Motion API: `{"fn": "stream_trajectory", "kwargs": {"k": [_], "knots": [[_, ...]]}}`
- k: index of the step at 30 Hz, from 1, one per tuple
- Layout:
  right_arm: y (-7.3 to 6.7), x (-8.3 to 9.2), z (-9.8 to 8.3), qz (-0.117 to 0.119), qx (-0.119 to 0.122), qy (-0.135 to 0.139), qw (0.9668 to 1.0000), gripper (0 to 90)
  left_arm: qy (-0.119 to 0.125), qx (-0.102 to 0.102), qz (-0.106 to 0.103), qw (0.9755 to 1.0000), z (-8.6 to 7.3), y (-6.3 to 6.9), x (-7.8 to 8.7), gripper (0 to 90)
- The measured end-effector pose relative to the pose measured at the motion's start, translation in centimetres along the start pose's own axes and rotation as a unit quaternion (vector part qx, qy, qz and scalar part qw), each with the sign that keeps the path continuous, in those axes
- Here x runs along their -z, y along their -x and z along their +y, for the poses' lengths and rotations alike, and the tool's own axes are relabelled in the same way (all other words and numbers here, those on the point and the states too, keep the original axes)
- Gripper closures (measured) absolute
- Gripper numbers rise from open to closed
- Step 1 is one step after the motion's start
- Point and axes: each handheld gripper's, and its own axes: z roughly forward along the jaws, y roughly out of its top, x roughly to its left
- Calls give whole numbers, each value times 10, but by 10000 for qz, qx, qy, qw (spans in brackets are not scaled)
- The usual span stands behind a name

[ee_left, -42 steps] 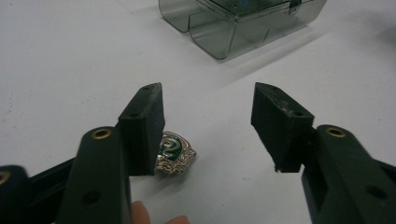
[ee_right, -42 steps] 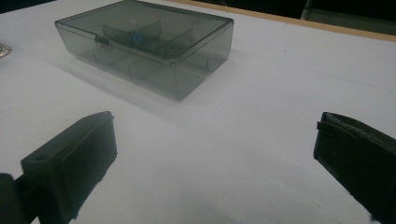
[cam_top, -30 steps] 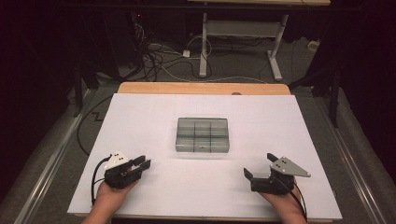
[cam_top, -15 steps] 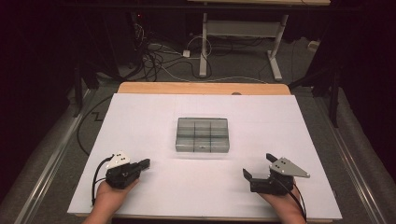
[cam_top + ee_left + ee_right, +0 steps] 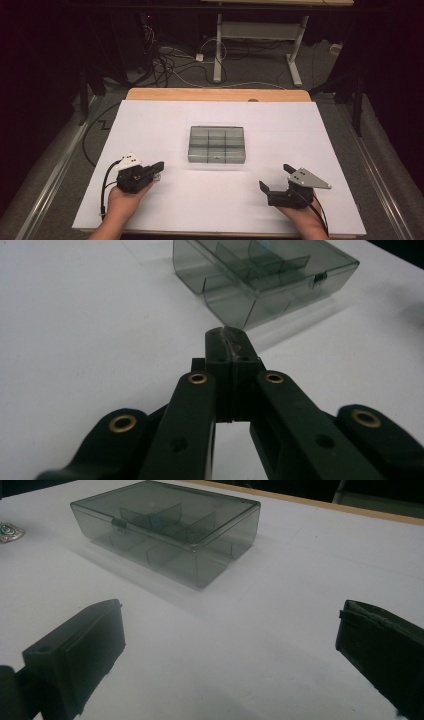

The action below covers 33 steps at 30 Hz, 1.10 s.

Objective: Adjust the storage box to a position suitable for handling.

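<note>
Start of job: L tongs (image 5: 156, 169) just closed, empty; R tongs (image 5: 276, 179) wide open, empty. Next: reach the shut compartment box (image 5: 217, 145) mid-counter (image 5: 150, 120).

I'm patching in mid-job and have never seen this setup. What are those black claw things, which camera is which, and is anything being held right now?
There is no robot arm here: a person holds a hand-operated two-jaw gripper in each hand. The high view looks down on the white table from above the person's side. There the left gripper is at lower left and the right gripper at lower right.

The other two pictures come from cameras riding on the grippers, looking along their own black jaws. In the left gripper view the left gripper's jaws are pressed together with nothing between them. In the right gripper view the right gripper's jaws stand wide apart, also empty.

On the table lies a smoky clear plastic box with inner dividers, its lid closed and a small latch on its front. Neither gripper touches it, so nothing is held.
</note>
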Motion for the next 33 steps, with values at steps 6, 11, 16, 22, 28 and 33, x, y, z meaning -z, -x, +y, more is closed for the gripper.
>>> {"fn": "stream_trajectory", "kwargs": {"k": [6, 11, 16, 22, 28, 33], "knots": [[2, 0, 2, 22, -35, 25, 10000, 1, 27, 71, 54, 10000, 24, -1, -23, 875], [1, 1, 3, 59, -64, 87, 9999, 1, 3, 6, 131, 9999, 42, 0, -36, 875], [1, 1, 3, 89, -60, 113, 9999, 1, -1, -40, 191, 9998, 56, -1, -42, 875], [3, 2, 3, 78, -106, 161, 9998, 1, -21, -108, 271, 9996, 73, -5, -55, 876], [2, 4, 3, 63, -109, 180, 9998, 1, -117, -132, 345, 9992, 87, -13, -75, 876], [2, 5, 1, 12, -117, 176, 9998, 1, -211, -217, 461, 9985, 99, -20, -92, 876]]}}
